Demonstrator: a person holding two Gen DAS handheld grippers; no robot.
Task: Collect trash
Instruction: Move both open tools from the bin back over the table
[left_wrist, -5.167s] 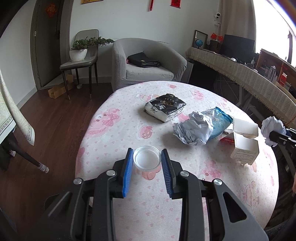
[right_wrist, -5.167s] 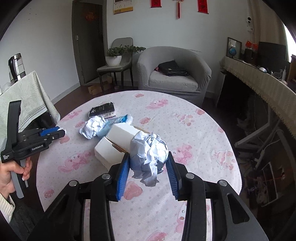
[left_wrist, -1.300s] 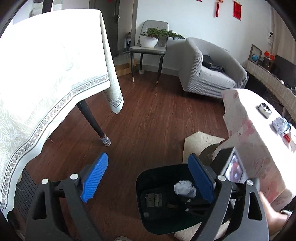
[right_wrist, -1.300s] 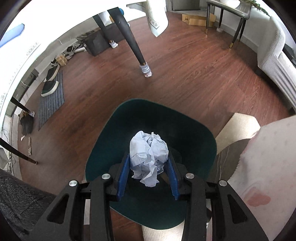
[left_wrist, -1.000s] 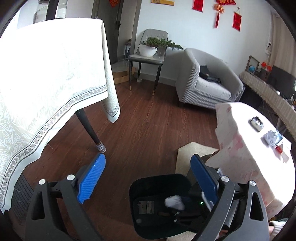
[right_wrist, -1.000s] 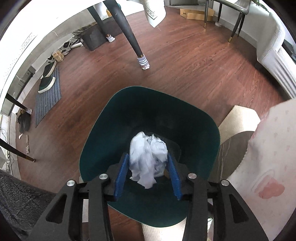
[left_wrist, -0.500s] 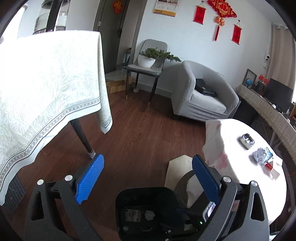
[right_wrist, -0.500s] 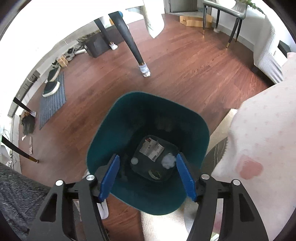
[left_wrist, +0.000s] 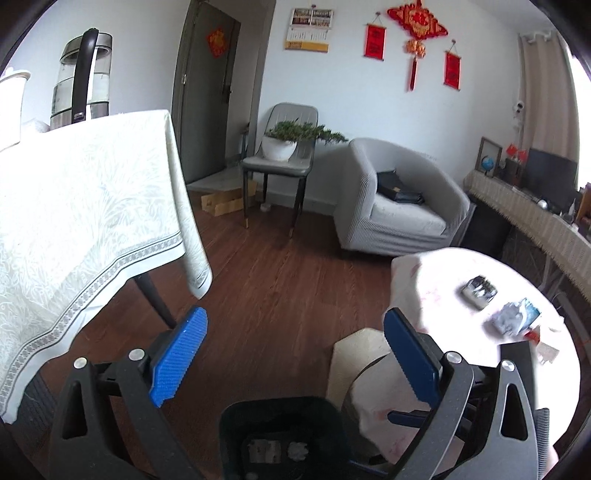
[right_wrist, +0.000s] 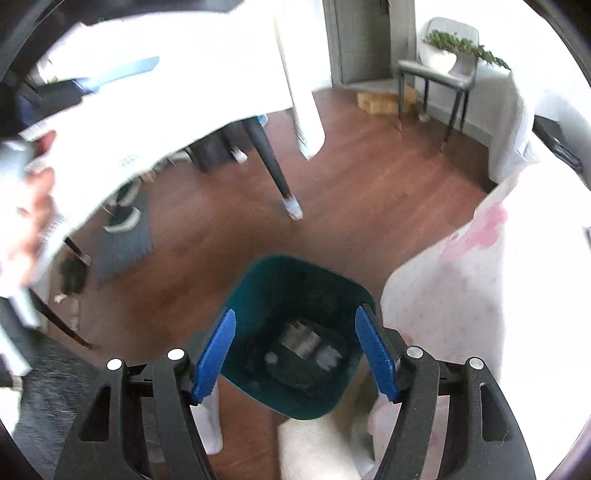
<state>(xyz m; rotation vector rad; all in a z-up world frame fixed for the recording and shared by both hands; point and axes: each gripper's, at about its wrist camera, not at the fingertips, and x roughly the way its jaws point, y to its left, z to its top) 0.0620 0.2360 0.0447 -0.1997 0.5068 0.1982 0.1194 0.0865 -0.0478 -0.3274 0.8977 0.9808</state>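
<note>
A: Two grippers, both empty. My right gripper (right_wrist: 295, 354) has just been opening, and its jaws stand apart with nothing between them. My left gripper (left_wrist: 295, 354) is spread wide, also bare.

B: Where's the trash?

A: Some lies in the teal bin (right_wrist: 255, 280), seen between my right jaws: a crumpled paper ball (right_wrist: 328, 357) at about 4 o'clock on the bin floor, beside a labelled wrapper (right_wrist: 301, 338). The rest waits on the pink-print round table (left_wrist: 436, 280), at 3 o'clock in the left view: a dark snack packet (left_wrist: 479, 291), and just past it crumpled paper on a blue bag (left_wrist: 515, 318).

B: Handling?

A: Judgement only: all light and soft. The paper should crush under the pads, so grip it across its bulk. The packets look slick; I'd pinch a folded edge, not the flat face.
</note>
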